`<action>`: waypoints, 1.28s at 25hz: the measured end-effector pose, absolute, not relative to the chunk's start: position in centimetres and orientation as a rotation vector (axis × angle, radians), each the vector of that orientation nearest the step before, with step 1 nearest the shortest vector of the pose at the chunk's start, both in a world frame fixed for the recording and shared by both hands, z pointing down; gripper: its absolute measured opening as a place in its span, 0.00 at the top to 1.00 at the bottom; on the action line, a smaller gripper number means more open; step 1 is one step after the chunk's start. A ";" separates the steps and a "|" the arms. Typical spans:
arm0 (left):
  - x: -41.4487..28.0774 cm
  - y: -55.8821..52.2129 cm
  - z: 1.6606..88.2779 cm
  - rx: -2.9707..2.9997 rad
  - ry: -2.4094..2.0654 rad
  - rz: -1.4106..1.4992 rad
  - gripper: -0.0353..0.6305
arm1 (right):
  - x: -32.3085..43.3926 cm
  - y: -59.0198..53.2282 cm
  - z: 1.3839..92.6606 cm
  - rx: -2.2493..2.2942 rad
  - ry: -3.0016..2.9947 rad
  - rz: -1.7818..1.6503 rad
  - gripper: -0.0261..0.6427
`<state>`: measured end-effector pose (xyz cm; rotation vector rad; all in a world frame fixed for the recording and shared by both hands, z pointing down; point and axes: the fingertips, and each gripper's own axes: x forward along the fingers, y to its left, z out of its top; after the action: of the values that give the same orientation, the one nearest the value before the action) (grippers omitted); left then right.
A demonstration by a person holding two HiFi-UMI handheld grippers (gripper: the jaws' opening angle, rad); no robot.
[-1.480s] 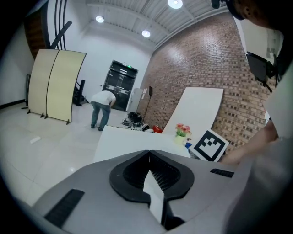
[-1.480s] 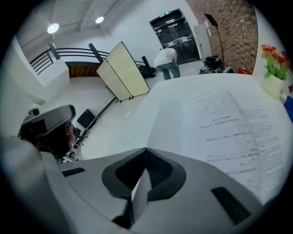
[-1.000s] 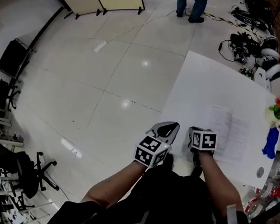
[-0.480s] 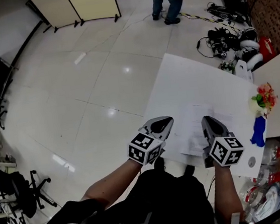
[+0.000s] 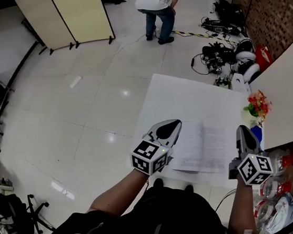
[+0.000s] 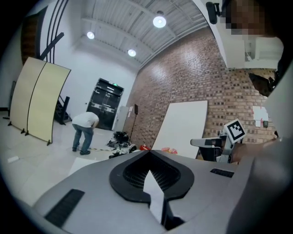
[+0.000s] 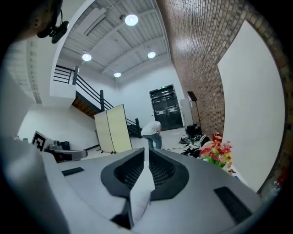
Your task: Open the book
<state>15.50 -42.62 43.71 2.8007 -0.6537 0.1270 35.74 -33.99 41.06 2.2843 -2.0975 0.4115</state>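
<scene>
The book [image 5: 206, 146] lies open and flat on the white table [image 5: 181, 96], its printed pages facing up. My left gripper [image 5: 172, 126] hovers over the table's near left edge, just left of the pages, jaws shut and empty. My right gripper [image 5: 243, 130] is raised by the book's right edge, also shut with nothing in it. In the left gripper view the left gripper [image 6: 149, 156] points out across the room, and the right gripper [image 6: 214, 142] shows off to the right. In the right gripper view the right gripper [image 7: 146, 153] points almost level; the book is hidden there.
Artificial flowers [image 5: 256, 104] and a blue object [image 5: 258, 133] stand at the table's right edge, beside a leaning white board [image 5: 287, 96]. Cables and gear [image 5: 223, 51] litter the floor beyond. A person [image 5: 158, 4] bends over near a folding screen [image 5: 65, 18]. Bottles [image 5: 274, 204] lie lower right.
Both grippers have lifted. The right gripper swung from the book's left part out to its right edge. The left stayed near the table's left edge.
</scene>
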 end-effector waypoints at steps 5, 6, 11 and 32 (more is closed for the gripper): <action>17.2 -41.5 40.7 2.891 -0.617 0.089 0.94 | 37.4 -32.4 40.3 2.327 -2.082 0.386 0.95; 17.4 -41.4 40.4 2.898 -0.615 0.084 0.94 | 37.4 -32.3 40.3 2.324 -2.082 0.385 0.95; 16.9 -41.2 39.7 2.916 -0.657 0.052 0.94 | 37.3 -31.2 40.3 2.353 -2.031 0.399 0.95; 13.6 -38.3 39.3 2.916 -0.518 -0.031 0.94 | 31.5 -25.2 37.5 2.335 -2.004 0.281 0.95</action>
<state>13.62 -38.27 39.28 2.9157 -0.5181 -0.0308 31.54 -25.16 37.47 2.3345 -2.0037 0.2815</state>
